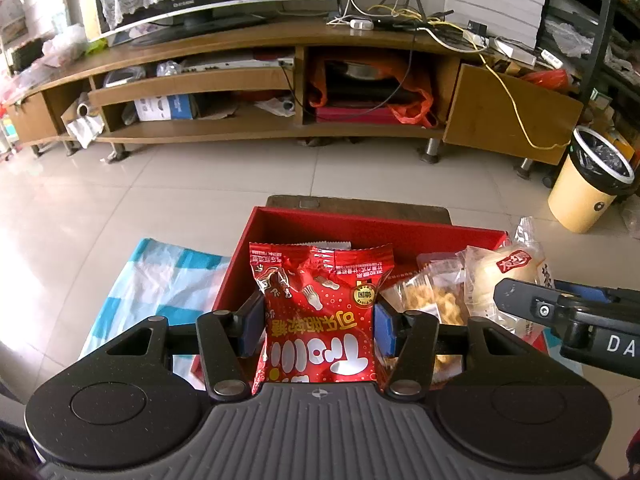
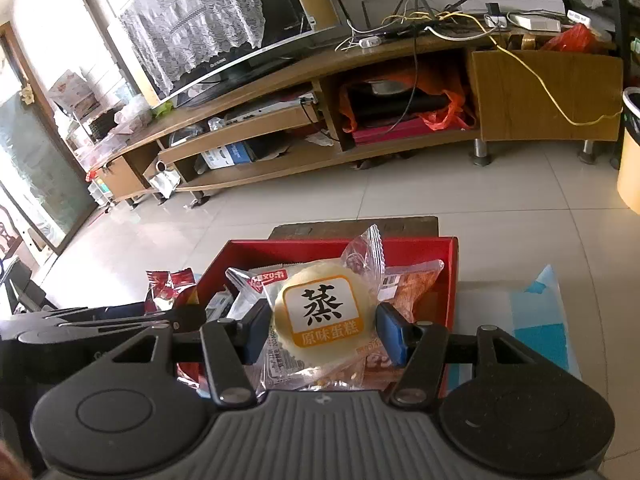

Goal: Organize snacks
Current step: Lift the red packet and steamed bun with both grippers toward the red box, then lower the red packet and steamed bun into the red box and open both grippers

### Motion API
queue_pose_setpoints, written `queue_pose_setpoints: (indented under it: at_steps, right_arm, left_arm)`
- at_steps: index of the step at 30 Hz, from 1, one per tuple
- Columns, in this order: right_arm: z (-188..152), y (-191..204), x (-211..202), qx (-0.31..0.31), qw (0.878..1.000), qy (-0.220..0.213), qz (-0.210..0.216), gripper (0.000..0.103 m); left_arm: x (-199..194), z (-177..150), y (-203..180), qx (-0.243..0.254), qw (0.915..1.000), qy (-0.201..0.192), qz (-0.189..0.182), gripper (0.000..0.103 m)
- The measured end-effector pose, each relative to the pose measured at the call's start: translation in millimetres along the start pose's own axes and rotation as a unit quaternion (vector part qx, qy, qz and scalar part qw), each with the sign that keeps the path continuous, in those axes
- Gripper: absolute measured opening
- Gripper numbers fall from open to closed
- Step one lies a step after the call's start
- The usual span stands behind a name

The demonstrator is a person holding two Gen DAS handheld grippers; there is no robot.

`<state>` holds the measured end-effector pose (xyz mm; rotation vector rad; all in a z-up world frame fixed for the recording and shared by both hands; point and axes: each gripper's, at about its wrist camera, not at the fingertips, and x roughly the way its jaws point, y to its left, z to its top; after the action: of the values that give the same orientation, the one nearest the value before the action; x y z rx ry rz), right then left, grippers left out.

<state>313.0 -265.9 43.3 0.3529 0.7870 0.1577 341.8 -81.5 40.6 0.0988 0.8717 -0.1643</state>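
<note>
Lying at the far left on the tiled floor, a blue-and-white checked cloth [image 1: 160, 280] spreads out beside the red box [image 1: 360, 224], whose left wall runs along the cloth's edge. The left gripper [image 1: 319, 324] hangs over the near left part of that box with its blue pads [image 1: 385, 330] pressed against both sides of a red candy packet [image 1: 320, 312]; the packet stands upright between the jaws, its white lettering upside down to the camera. Just right of it, inside the box, a clear bag of golden fried snacks [image 1: 434, 296] lies against the red packet's side. Further right, the right gripper [image 2: 322, 330] clamps a clear-wrapped steamed cake [image 2: 324, 316], a pale round cake with a white label and an orange band, held above the box's middle. Behind and right of the cake in the right wrist view, an orange-brown snack bag [image 2: 416, 284] leans against the box's right wall. Beyond the box, a dark wooden stool [image 1: 360, 204] shows at its far edge. Across the floor stands a long wooden TV cabinet [image 1: 240, 40], and at the far right a yellow bin [image 1: 588, 192] with a plastic liner.
</note>
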Motion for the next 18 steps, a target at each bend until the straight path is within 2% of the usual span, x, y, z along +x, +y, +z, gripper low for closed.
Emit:
queue_pose_setpoints:
  at_steps: [5, 8, 11, 13, 18]
  right_arm:
    - [2.8, -2.6, 18.9, -0.001, 1.000, 0.009, -0.011, 0.054]
    - [0.4, -3.0, 31.1, -0.006, 1.000, 0.023, -0.018, 0.054]
    - [-1.3, -4.3, 40.4, -0.009, 0.999, 0.033, -0.023, 0.055]
    - [-2.1, -3.4, 42.5, -0.011, 0.999, 0.034, -0.027, 0.055]
    - [-1.2, -2.4, 39.7, -0.011, 0.999, 0.021, -0.030, 0.058]
  left_arm:
    - [15.9, 2.1, -2.7, 0.003, 0.9999, 0.013, 0.007, 0.062]
    - [20.2, 1.0, -4.2, 0.008, 0.9998, 0.016, 0.009, 0.055]
    - [21.0, 0.6, -4.4, 0.012, 0.9997, 0.013, 0.016, 0.056]
    - [21.7, 0.1, -4.5, 0.012, 0.9997, 0.015, 0.015, 0.058]
    - [18.2, -0.4, -4.8, 0.014, 0.9997, 0.013, 0.017, 0.071]
